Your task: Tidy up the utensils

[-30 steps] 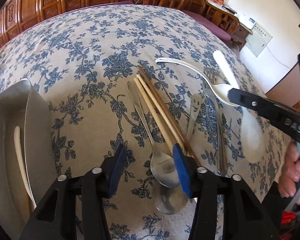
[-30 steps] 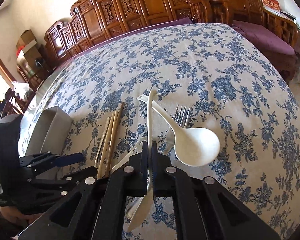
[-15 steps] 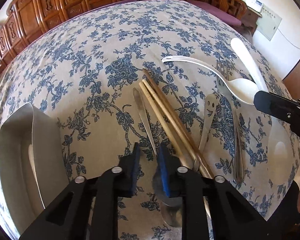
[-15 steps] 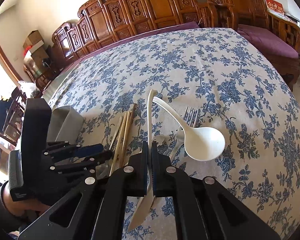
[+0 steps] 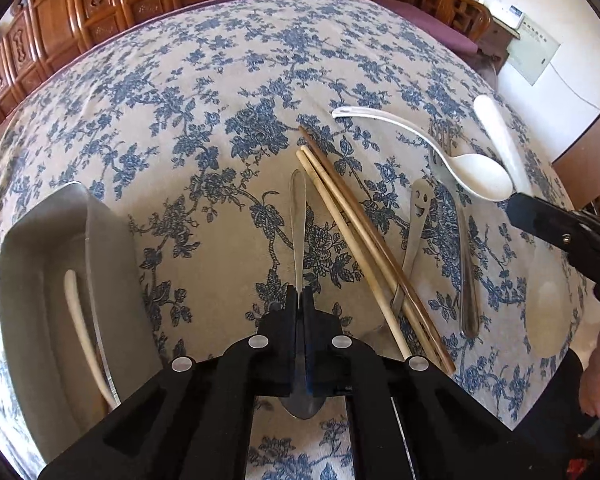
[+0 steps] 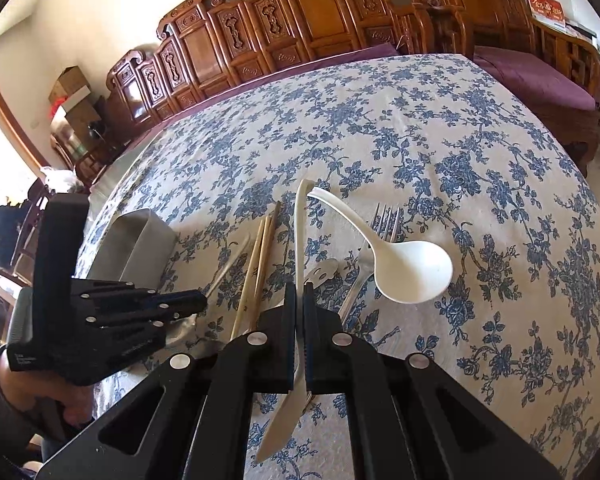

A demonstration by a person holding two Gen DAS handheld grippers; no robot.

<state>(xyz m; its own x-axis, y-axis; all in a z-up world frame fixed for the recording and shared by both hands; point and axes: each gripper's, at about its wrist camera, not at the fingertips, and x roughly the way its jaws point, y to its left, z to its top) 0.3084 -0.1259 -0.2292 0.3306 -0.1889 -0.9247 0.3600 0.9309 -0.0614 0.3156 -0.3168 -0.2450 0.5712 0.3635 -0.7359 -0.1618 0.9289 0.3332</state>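
Left wrist view: left claw (image 5: 300, 304) pinched a steel spoon (image 5: 298, 216); right claw (image 6: 299, 300) pinched a white spoon (image 6: 298, 240). Tray (image 5: 40, 240) left of it held one utensil; chopsticks (image 5: 352, 232), fork (image 5: 456, 220), ladle (image 5: 460, 164) remained right.

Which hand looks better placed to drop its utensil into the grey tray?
Probably the left. The left gripper is shut on the metal spoon, right beside the grey tray. The right gripper, clamping a white spoon, is farther away.
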